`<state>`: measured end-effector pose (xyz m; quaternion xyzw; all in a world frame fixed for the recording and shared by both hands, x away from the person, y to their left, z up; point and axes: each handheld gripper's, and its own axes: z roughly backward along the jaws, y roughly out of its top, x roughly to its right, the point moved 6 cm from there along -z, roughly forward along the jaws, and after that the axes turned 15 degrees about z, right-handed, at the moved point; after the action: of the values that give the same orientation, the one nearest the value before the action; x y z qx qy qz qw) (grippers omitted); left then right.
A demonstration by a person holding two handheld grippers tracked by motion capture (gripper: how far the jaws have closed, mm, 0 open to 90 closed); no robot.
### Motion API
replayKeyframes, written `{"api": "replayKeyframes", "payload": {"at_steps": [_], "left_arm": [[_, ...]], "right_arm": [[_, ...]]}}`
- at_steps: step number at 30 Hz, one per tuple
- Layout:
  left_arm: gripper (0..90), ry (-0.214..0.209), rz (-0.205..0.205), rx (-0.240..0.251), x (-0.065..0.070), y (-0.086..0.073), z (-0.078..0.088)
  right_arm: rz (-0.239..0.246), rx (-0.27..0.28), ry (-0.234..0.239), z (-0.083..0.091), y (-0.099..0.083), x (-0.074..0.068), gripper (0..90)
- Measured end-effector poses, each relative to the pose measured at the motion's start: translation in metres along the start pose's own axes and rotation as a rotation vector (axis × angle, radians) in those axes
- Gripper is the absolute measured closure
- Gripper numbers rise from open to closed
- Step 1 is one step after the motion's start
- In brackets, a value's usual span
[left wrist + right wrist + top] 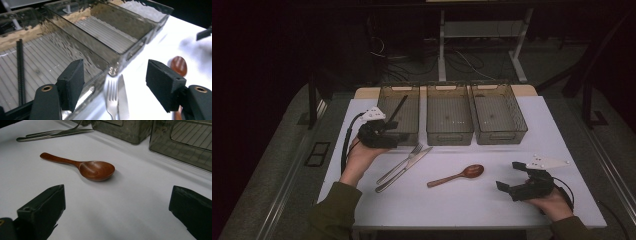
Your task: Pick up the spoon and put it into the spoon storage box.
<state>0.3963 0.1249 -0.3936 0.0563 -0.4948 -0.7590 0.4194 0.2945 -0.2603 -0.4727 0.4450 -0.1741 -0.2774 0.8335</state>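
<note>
Left gripper [388, 131] hovers with jaws apart and empty at the left bin's [411, 134] near wall; black ridged chopsticks [398, 109] lean inside at its twelve o'clock. Bin is smoky, ribbed translucent plastic.

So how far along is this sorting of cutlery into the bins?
Early on. Black chopsticks already lie in the left bin; the other two look empty. The left gripper is open with nothing between its jaws, near that bin. Fork, knife and wooden spoon lie on the table, the open right gripper near the spoon.
</note>
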Motion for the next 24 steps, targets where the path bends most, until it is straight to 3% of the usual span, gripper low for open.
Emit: {"api": "replayKeyframes", "payload": {"at_steps": [13, 24], "left_arm": [[24.4, -0.039, -0.032, -0.005, 0.025, -0.038, 0.011], [18.3, -0.074, -0.048, -0.012, 0.034, -0.072, 0.017]], "right_arm": [[0.001, -0.002, -0.006, 0.003, -0.001, -0.001, 0.2], [0.005, -0.003, 0.003, 0.004, -0.001, -0.003, 0.2]]}}
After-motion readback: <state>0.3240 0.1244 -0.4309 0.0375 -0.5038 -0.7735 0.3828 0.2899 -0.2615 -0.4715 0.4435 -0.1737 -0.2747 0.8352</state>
